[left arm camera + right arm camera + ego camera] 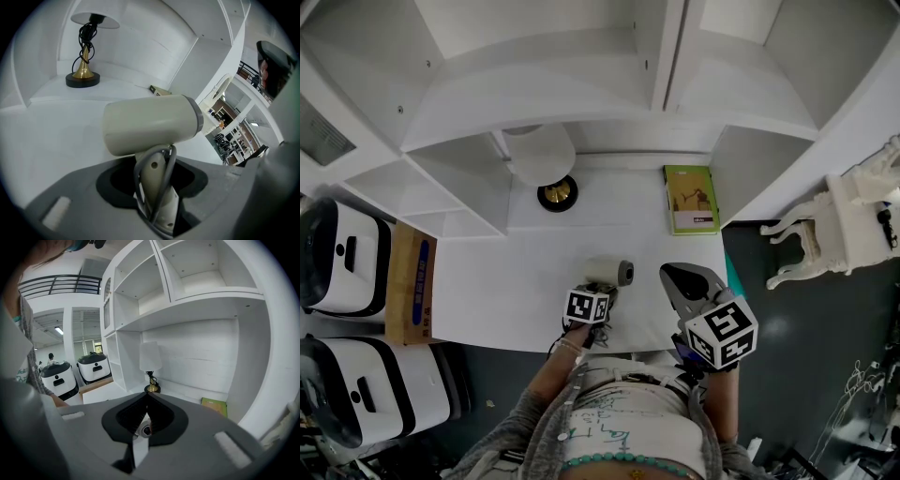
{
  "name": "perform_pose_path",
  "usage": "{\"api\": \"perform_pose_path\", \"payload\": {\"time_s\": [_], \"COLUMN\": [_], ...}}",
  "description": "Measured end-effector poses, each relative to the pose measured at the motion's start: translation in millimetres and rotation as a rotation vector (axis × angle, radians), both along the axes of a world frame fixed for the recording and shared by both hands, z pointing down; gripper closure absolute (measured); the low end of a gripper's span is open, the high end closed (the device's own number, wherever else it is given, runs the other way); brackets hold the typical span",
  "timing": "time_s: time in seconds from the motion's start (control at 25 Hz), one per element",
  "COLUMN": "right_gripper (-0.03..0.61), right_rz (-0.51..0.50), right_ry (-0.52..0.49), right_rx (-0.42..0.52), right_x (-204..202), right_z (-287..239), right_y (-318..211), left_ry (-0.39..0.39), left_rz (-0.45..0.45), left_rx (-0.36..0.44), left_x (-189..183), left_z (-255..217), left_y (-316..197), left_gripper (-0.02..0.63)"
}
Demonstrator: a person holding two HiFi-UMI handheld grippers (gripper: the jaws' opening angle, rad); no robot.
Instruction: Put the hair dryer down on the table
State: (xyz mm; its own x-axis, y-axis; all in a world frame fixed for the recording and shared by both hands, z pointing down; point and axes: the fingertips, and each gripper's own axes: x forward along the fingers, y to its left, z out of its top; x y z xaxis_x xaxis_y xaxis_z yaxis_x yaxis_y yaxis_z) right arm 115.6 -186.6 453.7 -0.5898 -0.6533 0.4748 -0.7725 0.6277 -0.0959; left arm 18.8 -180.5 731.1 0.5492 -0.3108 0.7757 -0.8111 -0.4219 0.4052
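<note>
While the left gripper (154,190) clamps its jaws on the hair dryer (150,123) by its handle, the dryer hangs near the white table's (487,281) front edge; the right gripper (146,397) is beside it, jaws pressed together on nothing. A lamp (556,192) stands at the table's back.

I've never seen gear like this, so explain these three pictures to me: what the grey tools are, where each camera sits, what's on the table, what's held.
There is no machine here: a person holds a two-jaw gripper in each hand. One picture comes from a camera on the person's head, looking down. The other two cameras ride on the grippers and look along their jaws. On the white table are a lamp and a green book. The left gripper clamps the hair dryer by its handle. The right gripper is shut and empty.
</note>
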Motion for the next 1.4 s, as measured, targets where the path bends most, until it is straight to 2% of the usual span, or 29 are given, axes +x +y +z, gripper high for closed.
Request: {"api": "perform_pose_path", "payload": {"time_s": [1.2, 1.4], "right_gripper": [0.549, 0.549], "right_rz": [0.03, 0.033], "right_ry": [-0.007, -0.008], "right_rx": [-0.001, -0.004], "right_x": [20.8, 26.1], "right_z": [0.4, 1.6], "right_y": [10.9, 12.6], "left_ry": [-0.182, -0.191], "left_rz": [0.066, 0.069], "left_rx": [-0.023, -0.024], "left_x": [11.1, 13.6], "left_z": [18.1, 19.1], "left_y": [2.2, 2.8], "left_gripper": [0.426, 0.425]}}
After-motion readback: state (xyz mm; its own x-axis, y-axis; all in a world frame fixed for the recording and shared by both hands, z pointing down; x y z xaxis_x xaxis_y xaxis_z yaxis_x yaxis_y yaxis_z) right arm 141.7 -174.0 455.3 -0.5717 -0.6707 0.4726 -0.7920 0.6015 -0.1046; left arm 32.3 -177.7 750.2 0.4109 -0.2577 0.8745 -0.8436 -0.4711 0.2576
